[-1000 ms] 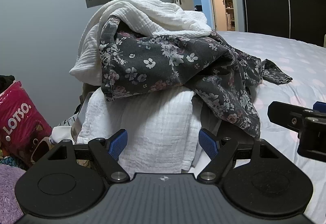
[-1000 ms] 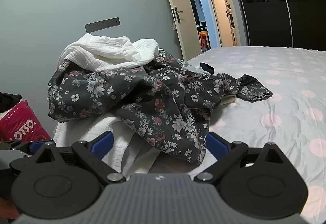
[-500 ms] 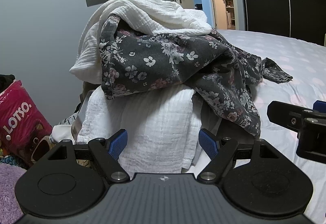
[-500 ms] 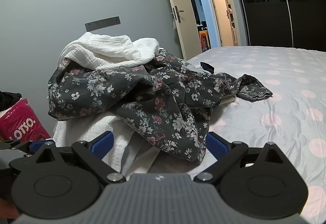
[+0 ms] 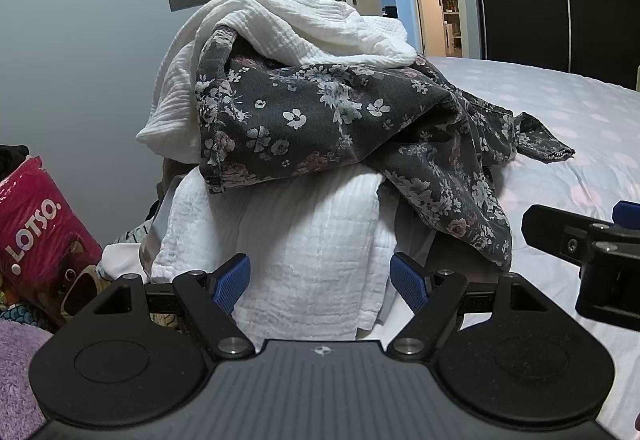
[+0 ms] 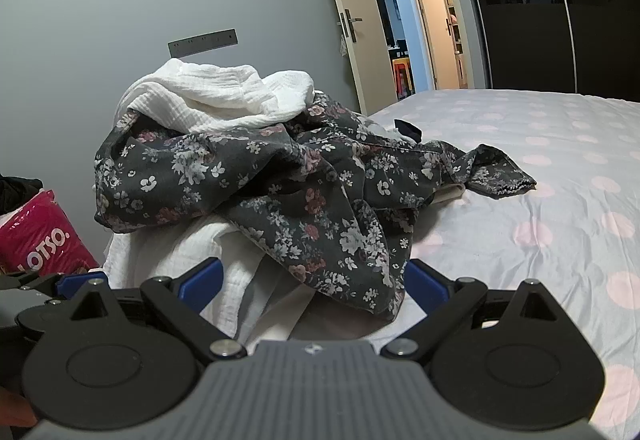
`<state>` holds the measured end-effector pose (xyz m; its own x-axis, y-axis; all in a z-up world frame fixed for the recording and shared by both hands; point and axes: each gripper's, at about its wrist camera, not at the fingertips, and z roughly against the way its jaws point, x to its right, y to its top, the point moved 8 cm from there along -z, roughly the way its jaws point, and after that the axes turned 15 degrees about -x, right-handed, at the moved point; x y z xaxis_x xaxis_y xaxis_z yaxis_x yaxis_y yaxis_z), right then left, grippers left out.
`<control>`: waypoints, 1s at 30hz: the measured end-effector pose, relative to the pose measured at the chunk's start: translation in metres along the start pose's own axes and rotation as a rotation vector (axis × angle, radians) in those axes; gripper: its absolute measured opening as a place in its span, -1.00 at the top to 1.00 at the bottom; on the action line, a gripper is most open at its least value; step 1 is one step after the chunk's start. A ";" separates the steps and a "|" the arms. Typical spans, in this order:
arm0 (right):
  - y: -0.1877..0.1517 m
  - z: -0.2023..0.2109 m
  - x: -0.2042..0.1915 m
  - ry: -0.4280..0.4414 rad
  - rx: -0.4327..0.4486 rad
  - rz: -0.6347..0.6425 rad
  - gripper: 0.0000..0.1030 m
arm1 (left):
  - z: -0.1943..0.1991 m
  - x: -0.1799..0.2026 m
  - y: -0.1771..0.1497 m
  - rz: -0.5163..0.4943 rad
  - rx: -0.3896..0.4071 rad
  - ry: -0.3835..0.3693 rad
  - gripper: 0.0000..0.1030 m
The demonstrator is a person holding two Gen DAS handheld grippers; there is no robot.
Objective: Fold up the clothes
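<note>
A heap of clothes lies on the bed. A dark floral garment [image 5: 340, 124] [image 6: 280, 192] drapes over white crinkled cloth [image 5: 296, 248] [image 6: 208, 100], with more white cloth on top [image 5: 304, 24]. My left gripper [image 5: 320, 280] is open, its blue pads on either side of the lower white cloth, close to it. My right gripper [image 6: 312, 284] is open too, just in front of the floral garment's hanging hem. The right gripper also shows at the right edge of the left wrist view [image 5: 592, 244].
The bed [image 6: 540, 208] has a pale sheet with pink dots and stretches to the right. A pink LOTSO bag [image 5: 36, 232] [image 6: 36, 236] sits at the left. A grey wall stands behind the heap, and an open door [image 6: 424, 24] and dark wardrobe lie beyond.
Both grippers have edged slightly closer to the heap; the clothes have not moved and both stay open.
</note>
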<state>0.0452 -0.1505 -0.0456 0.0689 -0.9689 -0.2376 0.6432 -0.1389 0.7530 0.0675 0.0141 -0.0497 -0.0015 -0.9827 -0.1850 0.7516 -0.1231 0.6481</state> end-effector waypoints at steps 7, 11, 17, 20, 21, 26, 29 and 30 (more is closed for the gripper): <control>-0.001 -0.002 0.001 -0.004 -0.006 0.002 -0.90 | -0.002 0.001 0.000 -0.003 -0.004 -0.002 -0.49; -0.002 -0.005 0.001 -0.009 -0.013 0.001 -0.90 | -0.003 0.000 0.002 -0.004 -0.002 -0.005 -0.48; 0.001 -0.011 -0.002 -0.024 -0.035 0.036 -0.90 | -0.004 -0.007 0.012 0.007 -0.013 -0.035 -0.49; 0.007 -0.017 -0.006 -0.049 -0.049 0.084 -0.90 | -0.002 -0.012 0.022 -0.003 -0.005 -0.047 -0.48; 0.011 -0.020 -0.009 -0.050 -0.055 0.103 -0.90 | -0.001 -0.014 0.026 -0.007 -0.003 -0.050 -0.49; 0.035 -0.035 -0.023 -0.039 -0.065 0.199 -0.90 | 0.005 -0.027 0.059 -0.053 0.019 -0.060 -0.48; 0.049 -0.046 -0.033 -0.031 -0.068 0.264 -0.90 | 0.005 -0.038 0.083 -0.078 0.024 -0.053 -0.48; 0.054 -0.050 -0.037 -0.026 -0.073 0.283 -0.90 | 0.004 -0.042 0.092 -0.086 0.026 -0.047 -0.48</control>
<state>0.1154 -0.1120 -0.0273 0.2346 -0.9721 -0.0077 0.6546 0.1521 0.7405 0.1340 0.0436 0.0204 -0.0967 -0.9738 -0.2057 0.7297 -0.2099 0.6508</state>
